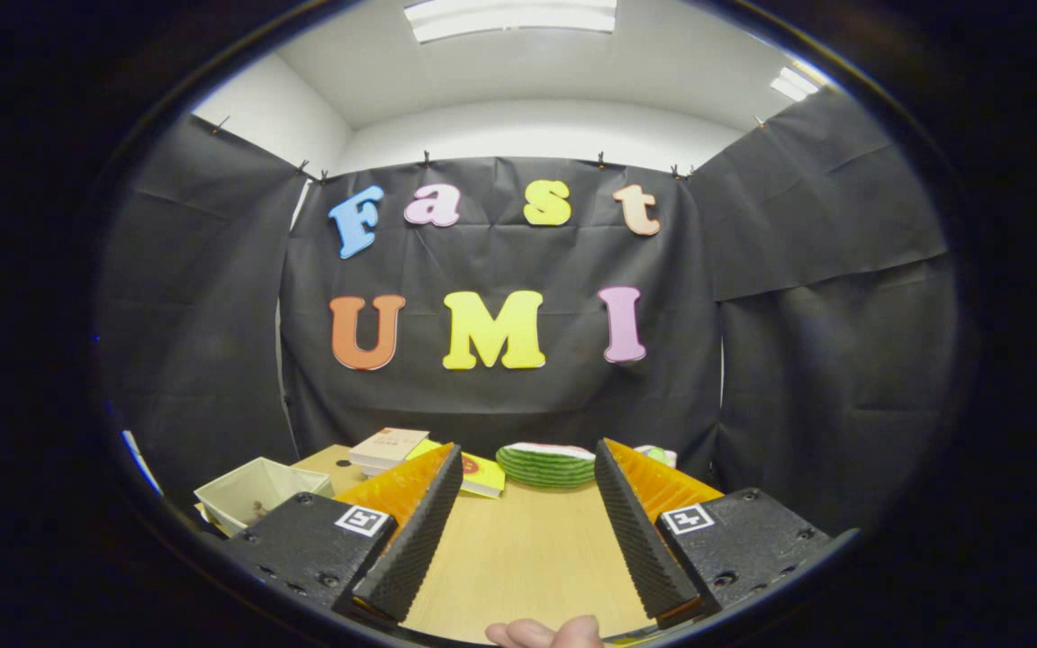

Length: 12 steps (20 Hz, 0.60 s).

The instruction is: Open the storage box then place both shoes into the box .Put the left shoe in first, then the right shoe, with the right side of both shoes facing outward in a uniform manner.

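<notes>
While the gripper hangs released, fingers spread over bare light wooden tabletop, neither shoes nor storage box can be made out ahead; beyond the fingertips lie a green striped melon-shaped cushion, yellow booklets with unreadable print, and a white open tray.
</notes>
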Each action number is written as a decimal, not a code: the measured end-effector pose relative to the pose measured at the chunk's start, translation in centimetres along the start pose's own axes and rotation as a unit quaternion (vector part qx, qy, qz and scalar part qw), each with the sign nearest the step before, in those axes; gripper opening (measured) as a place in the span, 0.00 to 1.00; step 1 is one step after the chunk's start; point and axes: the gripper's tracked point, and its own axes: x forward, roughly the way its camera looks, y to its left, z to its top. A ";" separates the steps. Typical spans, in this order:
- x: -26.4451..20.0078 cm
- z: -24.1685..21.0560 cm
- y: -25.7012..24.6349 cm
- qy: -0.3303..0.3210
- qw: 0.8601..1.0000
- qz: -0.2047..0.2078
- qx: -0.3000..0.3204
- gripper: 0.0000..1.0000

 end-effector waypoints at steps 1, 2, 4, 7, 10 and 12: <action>0.0 0.2 0.1 -0.001 1.000 0.000 0.000 0.95; 0.0 0.4 0.1 -0.002 1.000 0.000 -0.001 0.95; -0.1 0.7 0.3 -0.007 1.000 0.000 -0.002 0.95; -0.3 0.8 1.0 -0.009 1.000 0.005 -0.003 0.95; -0.3 1.2 1.5 -0.011 1.000 0.008 -0.002 0.95; -0.3 1.4 1.7 -0.011 1.000 0.009 -0.001 0.95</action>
